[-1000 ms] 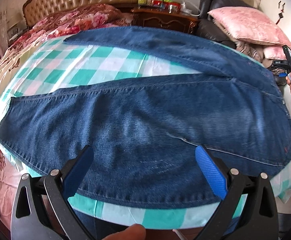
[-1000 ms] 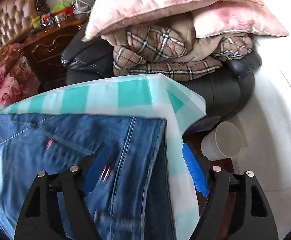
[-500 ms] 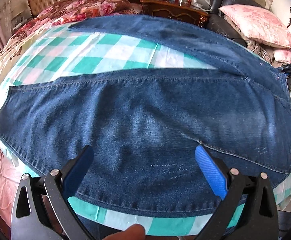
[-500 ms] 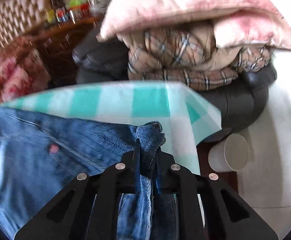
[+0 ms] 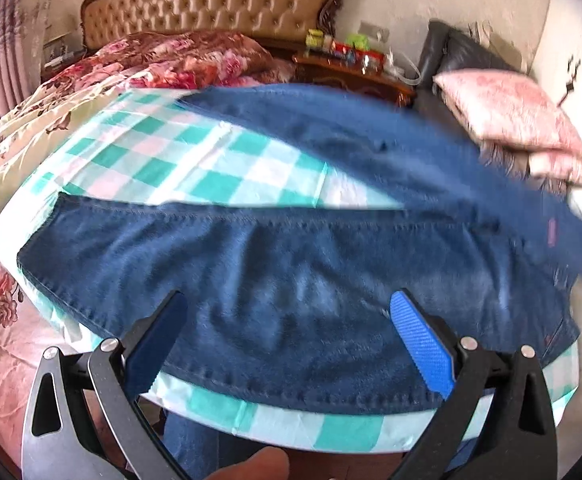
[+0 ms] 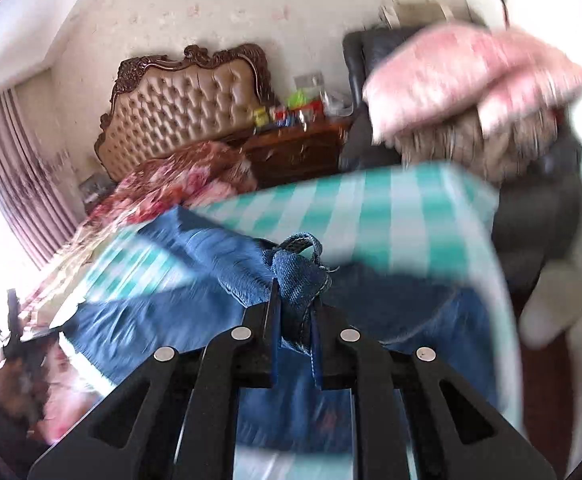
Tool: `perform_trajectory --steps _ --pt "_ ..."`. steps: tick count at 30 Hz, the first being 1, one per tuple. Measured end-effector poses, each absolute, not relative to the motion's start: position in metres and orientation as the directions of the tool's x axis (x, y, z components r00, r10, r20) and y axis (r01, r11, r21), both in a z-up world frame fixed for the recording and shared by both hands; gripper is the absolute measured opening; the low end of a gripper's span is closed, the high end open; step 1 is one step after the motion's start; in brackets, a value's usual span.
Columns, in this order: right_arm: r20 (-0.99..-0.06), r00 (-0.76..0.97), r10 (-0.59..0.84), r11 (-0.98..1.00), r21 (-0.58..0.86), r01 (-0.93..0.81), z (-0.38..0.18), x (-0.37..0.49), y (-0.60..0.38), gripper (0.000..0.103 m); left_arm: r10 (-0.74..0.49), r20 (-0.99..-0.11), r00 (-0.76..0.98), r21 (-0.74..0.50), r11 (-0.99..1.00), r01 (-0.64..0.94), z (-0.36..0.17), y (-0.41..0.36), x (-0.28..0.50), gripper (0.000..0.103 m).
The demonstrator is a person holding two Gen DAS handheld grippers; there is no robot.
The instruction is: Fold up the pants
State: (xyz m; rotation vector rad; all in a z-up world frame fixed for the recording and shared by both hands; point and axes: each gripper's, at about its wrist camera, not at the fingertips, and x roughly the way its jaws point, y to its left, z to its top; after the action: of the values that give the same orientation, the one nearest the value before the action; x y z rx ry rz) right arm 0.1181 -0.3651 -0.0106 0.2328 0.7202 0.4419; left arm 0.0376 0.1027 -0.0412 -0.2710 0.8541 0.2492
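We have the dark blue denim pants [image 5: 291,280] spread flat on a bench covered with a teal-and-white checked cloth [image 5: 195,168], the two legs fanned apart ahead of our left gripper [image 5: 289,340]. That gripper hangs just above the near leg with its blue-padded fingers [image 5: 421,344] spread wide and nothing between them. We judge we hold it there so it is ready to take or pin the near edge once the fabric is brought across.

Our right gripper [image 6: 295,316] has its fingers pressed together, pinching a bunched fold of the denim, seemingly the waistband with a belt loop standing up just past the fingertips. The fabric drapes back from the pinch and down under the gripper, so that end of the pants is lifted clear of the checked cloth. In the left wrist view the same raised part shows as a blurred blue flap at the far right of the gripper. Gripping at the waist makes sense to us: the thick band gives a firm hold and lets one half be carried over the other.

Beyond the bench lie a bed with a tufted tan headboard [image 6: 187,108], a dark wooden nightstand [image 5: 355,76] and pink pillows [image 5: 511,120]; none are in the way. The fold itself is not yet made.
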Motion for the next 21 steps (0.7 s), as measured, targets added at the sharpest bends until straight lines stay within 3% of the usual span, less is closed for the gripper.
perform_trajectory --steps 3,8,10,12,14,21 --pt "-0.645 0.596 0.479 0.872 0.428 -0.237 -0.059 0.098 -0.370 0.014 0.050 -0.772 0.634 -0.204 0.925 -0.321 -0.044 0.130 0.055 0.101" --pt "-0.688 0.544 0.481 0.863 0.482 -0.154 -0.096 0.092 -0.370 0.014 -0.185 -0.743 0.643 -0.466 0.833 -0.299 -0.059 0.188 0.118 0.099" --pt "-0.682 0.550 0.482 0.860 0.488 -0.148 -0.093 0.095 -0.371 0.014 -0.240 -0.729 0.641 -0.537 0.781 -0.318 -0.071 0.214 0.152 0.086" --pt "-0.680 0.554 0.479 0.861 0.487 -0.147 -0.090 0.097 -0.372 0.014 -0.262 -0.723 0.639 -0.579 0.735 -0.353 -0.085 0.240 0.184 0.066" --pt "-0.683 0.555 0.474 0.863 0.485 -0.140 -0.092 0.100 -0.374 0.014 -0.305 -0.705 0.640 -0.630 0.684 -0.368 -0.100 0.262 0.217 0.055" --pt "-0.687 0.565 0.457 0.866 0.489 -0.105 -0.090 0.110 -0.381 0.014 -0.313 -0.684 0.659 -0.691 0.569 -0.446 -0.133 0.321 0.322 0.034"
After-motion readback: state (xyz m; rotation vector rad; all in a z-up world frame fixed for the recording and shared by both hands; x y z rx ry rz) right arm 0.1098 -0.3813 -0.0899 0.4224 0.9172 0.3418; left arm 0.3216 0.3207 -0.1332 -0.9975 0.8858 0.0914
